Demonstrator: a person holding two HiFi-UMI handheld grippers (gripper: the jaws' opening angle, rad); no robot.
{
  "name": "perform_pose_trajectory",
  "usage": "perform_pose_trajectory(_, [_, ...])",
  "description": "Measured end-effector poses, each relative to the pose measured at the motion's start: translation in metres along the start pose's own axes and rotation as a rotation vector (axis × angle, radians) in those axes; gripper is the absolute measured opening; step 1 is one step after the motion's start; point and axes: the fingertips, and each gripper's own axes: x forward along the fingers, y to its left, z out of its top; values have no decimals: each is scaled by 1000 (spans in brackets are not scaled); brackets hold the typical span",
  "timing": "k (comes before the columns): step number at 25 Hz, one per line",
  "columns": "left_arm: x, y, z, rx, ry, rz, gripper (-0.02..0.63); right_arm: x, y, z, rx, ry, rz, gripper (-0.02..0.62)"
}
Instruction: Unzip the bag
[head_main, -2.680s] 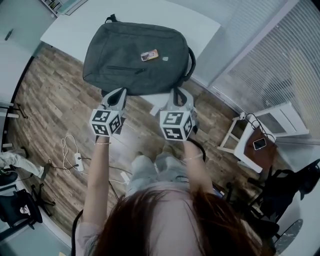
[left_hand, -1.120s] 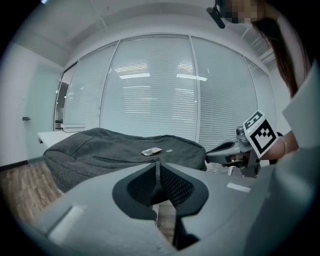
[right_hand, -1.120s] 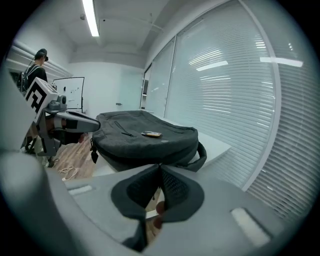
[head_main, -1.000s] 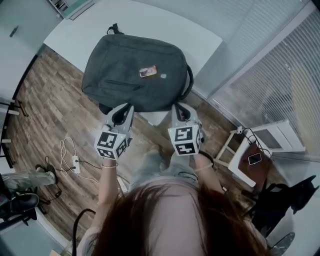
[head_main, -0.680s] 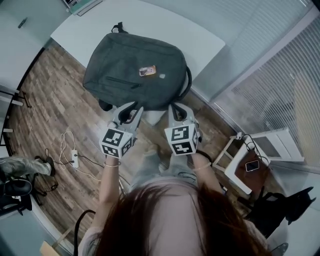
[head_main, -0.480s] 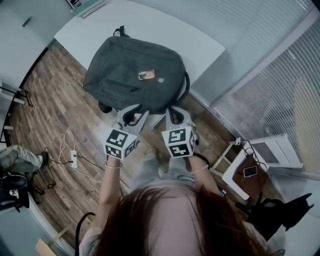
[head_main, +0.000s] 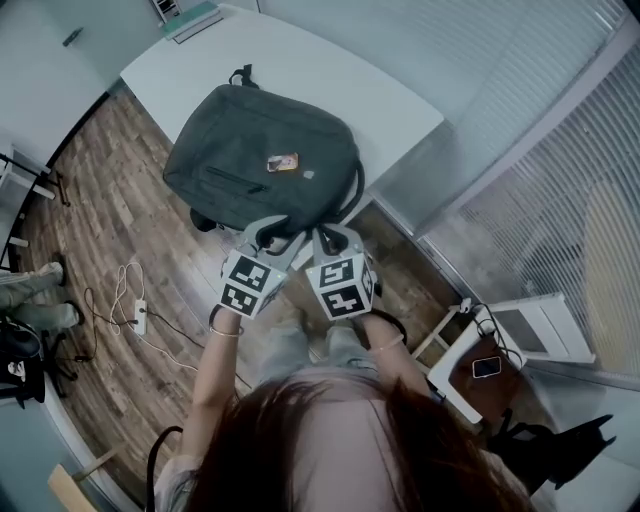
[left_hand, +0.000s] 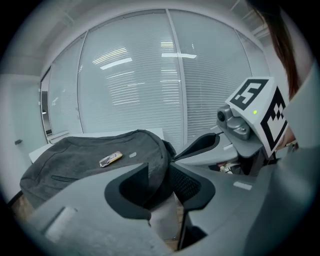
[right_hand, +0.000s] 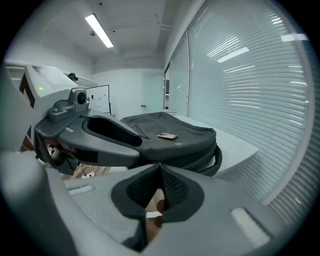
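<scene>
The white table (head_main: 390, 90) carries the dark grey backpack (head_main: 250, 150), lying flat with its front face up. Its long axis runs across my view from far left to near right. A small loop (head_main: 240, 74) sticks out at its far edge and a curved strap (head_main: 352, 195) bows out at its right end.

My left tongs (left_hand: 160, 168) stand wide apart, having just been opening. The backpack's near edge shows in the gap beyond the pads, and nothing is pinched. My right tongs (right_hand: 159, 166) sit just beside them to the right, tips pressed together with nothing between, pointing at the same near edge of the backpack. I cannot tell whether either pair touches the fabric.

Below the backpack's near side lies wooden floor (head_main: 120, 230). Well to the backpack's near right stands a small side table (head_main: 468, 380) with a phone (head_main: 487, 367) on it. Near left of the backpack, on the floor, is a white power strip (head_main: 138, 322) with its cable. A small orange label (head_main: 282, 162) sits on the backpack's face.
</scene>
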Motion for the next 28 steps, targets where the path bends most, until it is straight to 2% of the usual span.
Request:
perform_pose_trajectory(6, [13, 1, -4, 61, 74, 75, 130, 1, -2, 2, -26, -7, 86, 11])
perform_pose_trajectory(11, [21, -1, -9, 75, 121, 106, 110, 3, -3, 0, -33, -7, 121, 9])
perform_pose_trajectory(20, [15, 0, -9, 6, 78, 43, 98, -1, -9, 1, -97, 11, 75, 9])
perform_pose_trajectory(28, [16, 1, -12, -41, 60, -15, 97, 0, -38, 4, -120, 35, 29, 9])
